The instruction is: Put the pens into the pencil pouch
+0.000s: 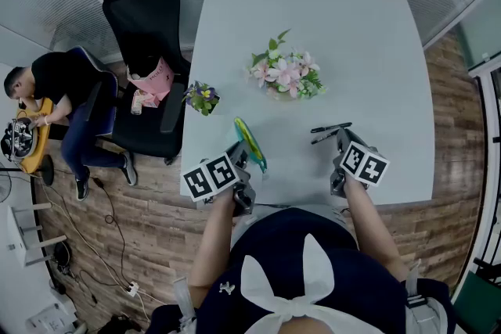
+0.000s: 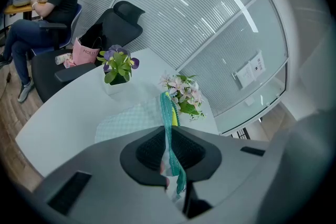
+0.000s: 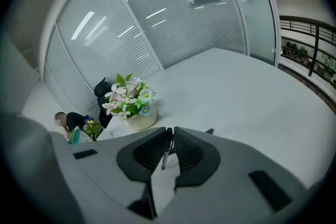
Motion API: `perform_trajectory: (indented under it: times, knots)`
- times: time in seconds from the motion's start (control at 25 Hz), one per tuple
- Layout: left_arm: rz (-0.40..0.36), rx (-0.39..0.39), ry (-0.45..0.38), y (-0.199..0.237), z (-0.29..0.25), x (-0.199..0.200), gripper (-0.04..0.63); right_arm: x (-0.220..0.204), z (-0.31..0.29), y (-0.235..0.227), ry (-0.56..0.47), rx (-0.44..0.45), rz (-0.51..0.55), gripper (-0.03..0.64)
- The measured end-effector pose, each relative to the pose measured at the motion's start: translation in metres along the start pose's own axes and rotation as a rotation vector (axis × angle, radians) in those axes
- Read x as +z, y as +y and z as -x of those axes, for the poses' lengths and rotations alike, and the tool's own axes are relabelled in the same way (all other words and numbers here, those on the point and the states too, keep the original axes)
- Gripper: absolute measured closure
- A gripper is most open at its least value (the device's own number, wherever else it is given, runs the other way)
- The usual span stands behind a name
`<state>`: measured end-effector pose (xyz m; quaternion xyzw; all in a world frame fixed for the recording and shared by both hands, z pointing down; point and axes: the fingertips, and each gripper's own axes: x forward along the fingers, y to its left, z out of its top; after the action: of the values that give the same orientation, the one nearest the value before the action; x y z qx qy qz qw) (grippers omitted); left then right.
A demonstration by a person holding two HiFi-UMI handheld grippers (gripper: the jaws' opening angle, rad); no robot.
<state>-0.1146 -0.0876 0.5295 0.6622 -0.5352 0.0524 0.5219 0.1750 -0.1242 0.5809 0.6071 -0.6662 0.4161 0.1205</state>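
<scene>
Nearest you, your left gripper [image 2: 168, 138] was clamped on the pencil pouch [image 1: 250, 141]. Its jaws were drawn almost together, with only the teal zip edge pinched between the pads. From there the pouch ran away from you over the near part of the white table [image 1: 376, 35], with a pale checked side spreading to the left (whether that side lay flat on the tabletop, you could not tell from either view). A streak of yellow showed at the far end of the teal edge. On your other side, your right gripper [image 3: 170, 137] had closed on a slim dark pen [image 3: 165, 157]. The pen ran lengthwise in the narrow gap between the two pads. The tip of a second pen [image 3: 210, 131] showed just past the right-hand jaw, on the table and apart from the pouch. The two grippers were well apart, with bare tabletop between them. Further out, a small pot of purple flowers [image 1: 202, 98] sat at the table's left edge. A larger flower arrangement [image 1: 286, 76] of pink, white and green stood near the middle. Beyond the left edge was a black office chair [image 1: 145, 27] with a pink bag [image 1: 153, 79] on its seat. Past the chair, a seated person [image 1: 59, 86] in dark clothes was on the wooden floor [image 1: 149, 207]. A glass wall [image 3: 157, 23] with blinds closed off the far side.
</scene>
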Motion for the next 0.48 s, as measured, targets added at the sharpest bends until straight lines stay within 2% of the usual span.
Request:
perform_trajectory:
  times: [0.48]
  knots:
    - [0.026, -0.012, -0.002, 0.001, 0.005, -0.003, 0.546, 0.022, 0.027, 0.027, -0.084, 0.066, 0.108, 0.566]
